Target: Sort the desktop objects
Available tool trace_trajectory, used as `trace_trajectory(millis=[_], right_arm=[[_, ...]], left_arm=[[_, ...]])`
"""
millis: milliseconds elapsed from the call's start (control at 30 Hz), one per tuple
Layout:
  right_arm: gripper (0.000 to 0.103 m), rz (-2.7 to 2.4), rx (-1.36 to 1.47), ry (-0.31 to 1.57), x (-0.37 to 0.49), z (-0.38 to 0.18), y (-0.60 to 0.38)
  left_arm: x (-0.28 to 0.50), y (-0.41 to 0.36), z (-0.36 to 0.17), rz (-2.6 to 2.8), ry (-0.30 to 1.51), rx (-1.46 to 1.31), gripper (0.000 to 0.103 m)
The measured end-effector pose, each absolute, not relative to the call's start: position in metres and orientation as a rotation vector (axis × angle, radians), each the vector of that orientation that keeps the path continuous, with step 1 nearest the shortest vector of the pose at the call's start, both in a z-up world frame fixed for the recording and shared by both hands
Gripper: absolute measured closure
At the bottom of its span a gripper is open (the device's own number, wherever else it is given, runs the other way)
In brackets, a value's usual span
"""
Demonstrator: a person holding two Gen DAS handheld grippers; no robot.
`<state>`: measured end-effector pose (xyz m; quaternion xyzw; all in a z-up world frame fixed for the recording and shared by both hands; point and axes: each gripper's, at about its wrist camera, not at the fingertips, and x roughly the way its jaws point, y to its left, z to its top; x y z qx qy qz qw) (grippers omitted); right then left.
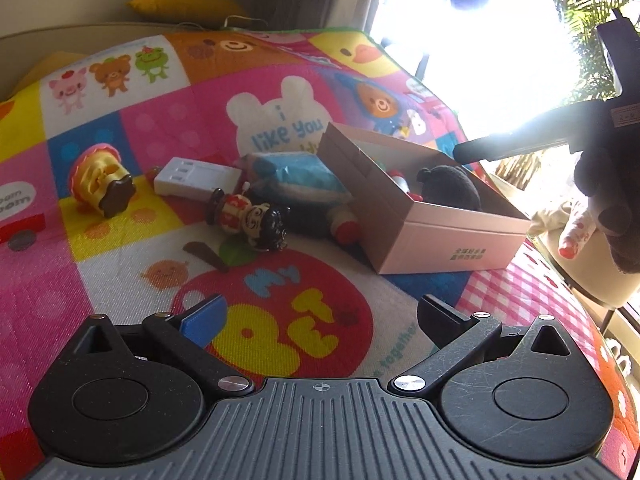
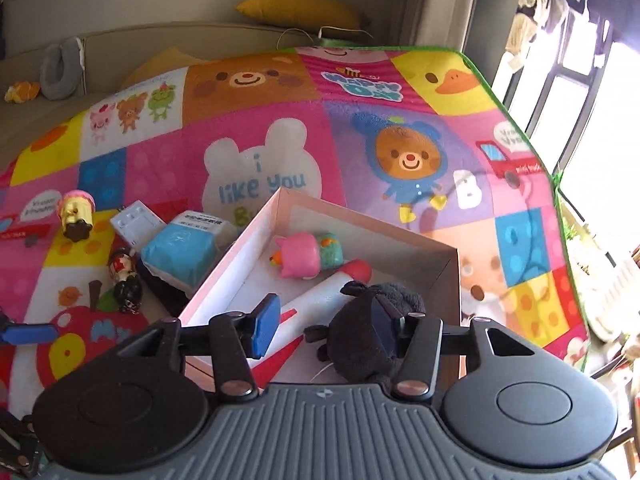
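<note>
Right gripper [image 2: 326, 328] is hovering over the near end of the pink box [image 2: 451, 276], its jaws standing apart; the black plush toy [image 2: 360, 344] is lying in the box against the right-hand finger, the left pad clear of it. Left gripper [image 1: 320, 320] is hanging with jaws wide and nothing between them above the patterned play mat [image 1: 168, 128]. Lying on the mat beside the box are a blue tissue pack [image 2: 180, 252], a white charger [image 1: 192, 178], a doll figurine [image 1: 248, 216] and a yellow cupcake toy [image 1: 100, 178].

Pink box [image 2: 450, 276], black plush toy [image 2: 372, 320], blue tissue pack [image 2: 176, 252], multicoloured cartoon-patchwork mat [image 2: 280, 120], yellow cushion [image 2: 296, 8]
</note>
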<state>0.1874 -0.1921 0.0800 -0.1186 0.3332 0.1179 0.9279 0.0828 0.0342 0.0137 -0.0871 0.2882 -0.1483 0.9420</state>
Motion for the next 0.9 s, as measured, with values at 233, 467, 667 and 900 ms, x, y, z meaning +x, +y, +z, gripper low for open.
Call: trace_trajectory(millis=[233,467,667,900], right_arm=[[0.073,0.349,-0.283,0.602,0.169,0.086,-0.151],[0.074,0.527,-0.439,0.582,0.161,0.043,-0.053],[0.069,0.474,-0.626,0.545,0.165,-0.014,-0.003],[0.073,0.541,-0.539,0.592,0.141,-0.001,-0.032]], left_arm=[[0.082,0.040,0.024,-0.211,0.559,-0.100,0.000],[0.081,0.104,0.049,0.085,0.519,-0.015,0.000],[0.088,0.146,0.050,0.154,0.529,-0.070,0.000],[0.130,0.136,0.036,0.124,0.525,0.005,0.000]])
